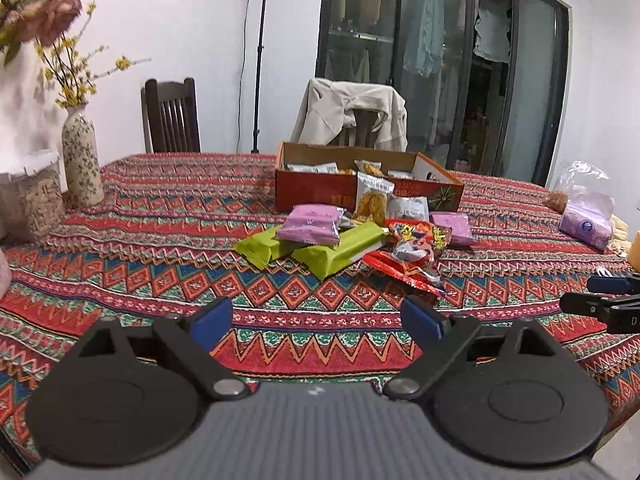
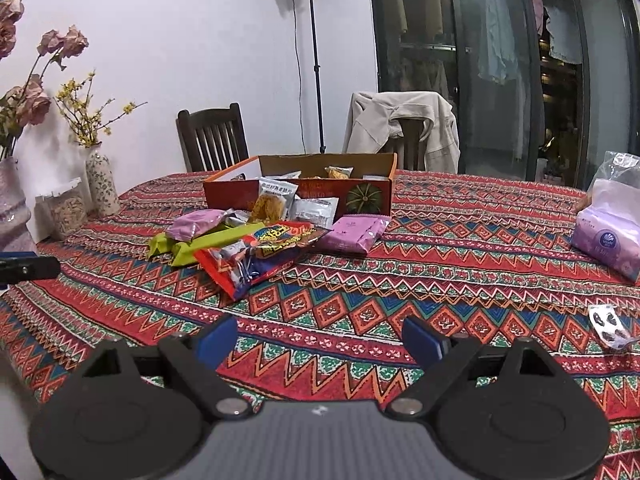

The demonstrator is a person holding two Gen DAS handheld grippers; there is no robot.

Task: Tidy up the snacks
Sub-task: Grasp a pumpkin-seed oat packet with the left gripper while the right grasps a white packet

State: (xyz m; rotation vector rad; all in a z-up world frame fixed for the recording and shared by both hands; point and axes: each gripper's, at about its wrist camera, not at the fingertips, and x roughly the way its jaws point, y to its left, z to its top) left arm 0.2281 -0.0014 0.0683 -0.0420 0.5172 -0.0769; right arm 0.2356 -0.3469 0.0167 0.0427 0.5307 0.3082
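Jaws of both the left gripper [image 1: 316, 320] and right gripper [image 2: 318, 340] stand spread and empty. The snack packets [image 2: 256, 240] lie heaped before the cardboard box [image 2: 372, 192]: probably light, crinkly and slippery, best pinched at a sealed end.
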